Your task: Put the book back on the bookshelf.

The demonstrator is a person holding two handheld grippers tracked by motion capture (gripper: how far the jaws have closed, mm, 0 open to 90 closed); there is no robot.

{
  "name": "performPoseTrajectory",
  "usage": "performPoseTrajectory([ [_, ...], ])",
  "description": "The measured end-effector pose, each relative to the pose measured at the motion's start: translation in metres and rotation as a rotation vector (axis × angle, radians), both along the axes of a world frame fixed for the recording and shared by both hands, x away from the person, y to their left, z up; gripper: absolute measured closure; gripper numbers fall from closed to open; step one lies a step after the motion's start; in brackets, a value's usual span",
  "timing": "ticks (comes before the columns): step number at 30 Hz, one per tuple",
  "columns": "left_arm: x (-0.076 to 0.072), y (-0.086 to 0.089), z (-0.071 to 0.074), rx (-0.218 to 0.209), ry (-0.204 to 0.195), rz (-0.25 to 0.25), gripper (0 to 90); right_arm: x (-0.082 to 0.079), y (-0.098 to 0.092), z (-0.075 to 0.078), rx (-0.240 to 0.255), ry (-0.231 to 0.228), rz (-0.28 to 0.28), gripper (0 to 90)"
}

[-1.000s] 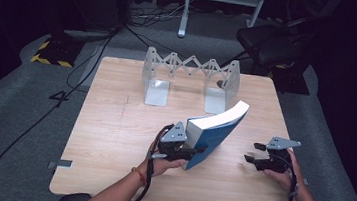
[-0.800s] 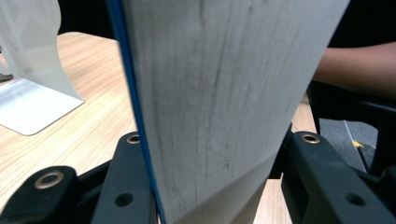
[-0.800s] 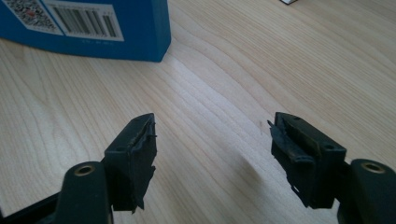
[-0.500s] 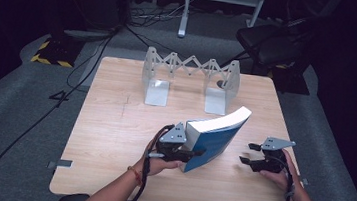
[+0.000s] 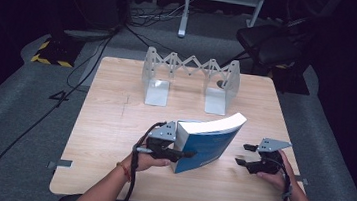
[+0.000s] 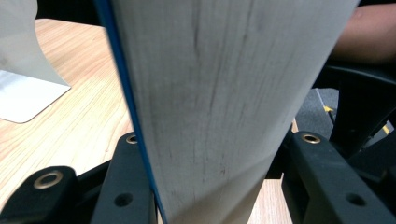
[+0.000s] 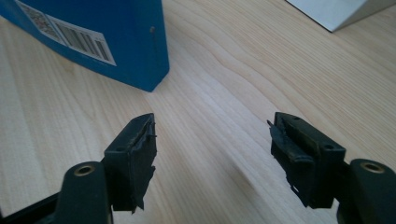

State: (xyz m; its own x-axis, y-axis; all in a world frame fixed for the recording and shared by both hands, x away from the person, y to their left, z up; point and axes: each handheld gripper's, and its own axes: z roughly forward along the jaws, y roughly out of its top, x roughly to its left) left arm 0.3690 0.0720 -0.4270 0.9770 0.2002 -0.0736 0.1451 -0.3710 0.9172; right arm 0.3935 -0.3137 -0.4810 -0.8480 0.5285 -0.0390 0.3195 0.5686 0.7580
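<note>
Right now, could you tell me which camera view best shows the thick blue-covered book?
The high view: the thick blue-covered book appears whole, tilted. The left gripper view shows just its page edge, the right gripper view one barcoded corner.

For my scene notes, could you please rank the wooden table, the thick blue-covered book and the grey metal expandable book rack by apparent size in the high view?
1. The wooden table, clearly largest.
2. The grey metal expandable book rack.
3. The thick blue-covered book.

The rack spans wider, but the book sits nearer the camera, so their order is unsure.
</note>
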Motion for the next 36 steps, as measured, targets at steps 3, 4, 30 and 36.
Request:
performPoseTrajectory([
  [3, -0.001, 0.001, 0.002, 0.018, 0.0, -0.007, 59.7, -0.002, 0.005, 0.002, 0.002, 0.0, 0.017, 31.9],
  [4, -0.001, 0.002, 0.002, 0.019, 0.003, -0.01, 59.7, -0.002, 0.006, 0.002, 0.006, -0.003, 0.021, 31.9],
  [30, -0.011, 0.024, 0.001, 0.07, -0.059, 0.048, 56.3, -0.006, 0.025, 0.009, 0.022, -0.021, 0.092, 32.1],
  [36, -0.015, 0.023, 0.002, 0.086, -0.085, 0.087, 53.1, -0.002, 0.03, 0.011, 0.033, -0.028, 0.109, 32.0],
])
